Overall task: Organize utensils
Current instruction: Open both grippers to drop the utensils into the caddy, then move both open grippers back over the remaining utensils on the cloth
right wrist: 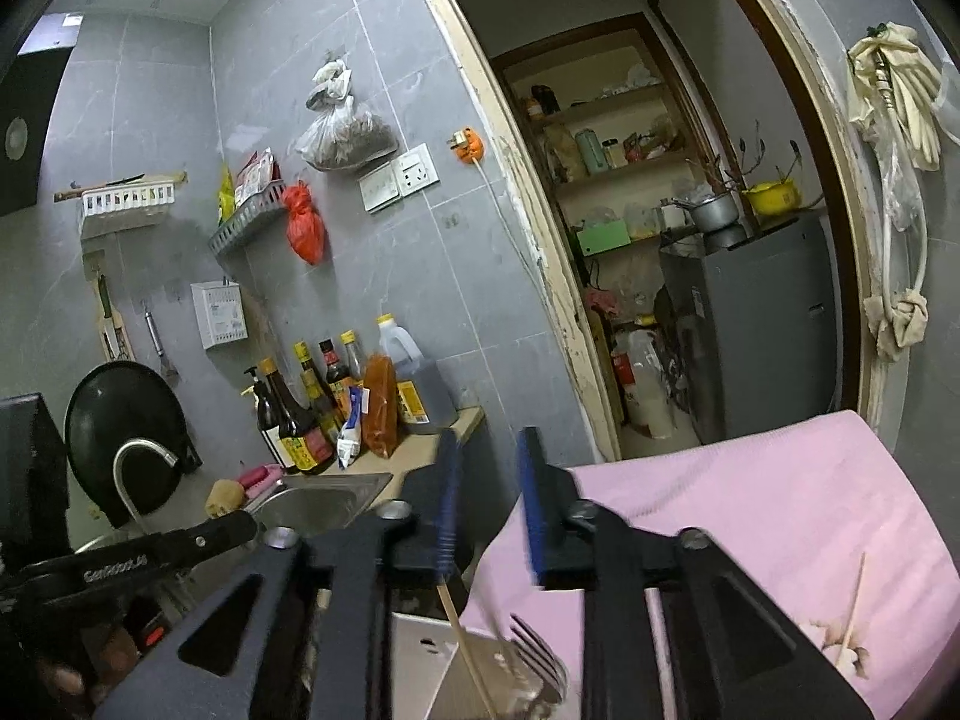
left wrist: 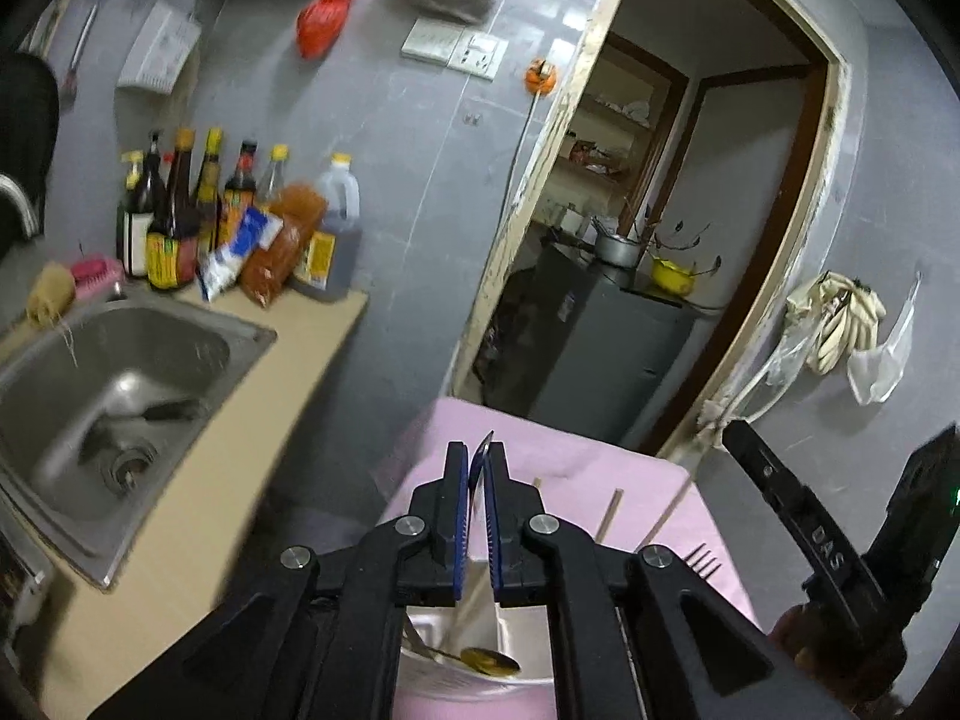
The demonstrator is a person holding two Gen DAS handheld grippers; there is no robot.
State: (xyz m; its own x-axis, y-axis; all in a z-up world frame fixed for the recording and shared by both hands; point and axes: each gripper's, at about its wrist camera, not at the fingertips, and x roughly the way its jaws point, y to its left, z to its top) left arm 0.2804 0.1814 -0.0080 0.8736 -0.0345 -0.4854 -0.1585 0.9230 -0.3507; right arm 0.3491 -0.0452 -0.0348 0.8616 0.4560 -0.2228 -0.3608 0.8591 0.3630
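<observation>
Left wrist view: the left gripper [left wrist: 475, 468] fingers pinch a thin utensil [left wrist: 480, 462] above the white holder [left wrist: 516, 630] on the pink table [left wrist: 570, 456]; lowering it in seems next; the right gripper [right wrist: 489, 504] fingers gape, empty.

L tongs [left wrist: 476, 456] pads nearly shut, pinching thin blade-like item, R tongs [right wrist: 489, 450] pads spread apart, nothing between

"DAS" on the right claw [left wrist: 828, 546]; "GenRobot.AI" on the left claw [right wrist: 114, 570].

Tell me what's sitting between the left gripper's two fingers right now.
A thin metal utensil handle, pinched upright by the left gripper above the white utensil holder; the left wrist view shows it.
</observation>
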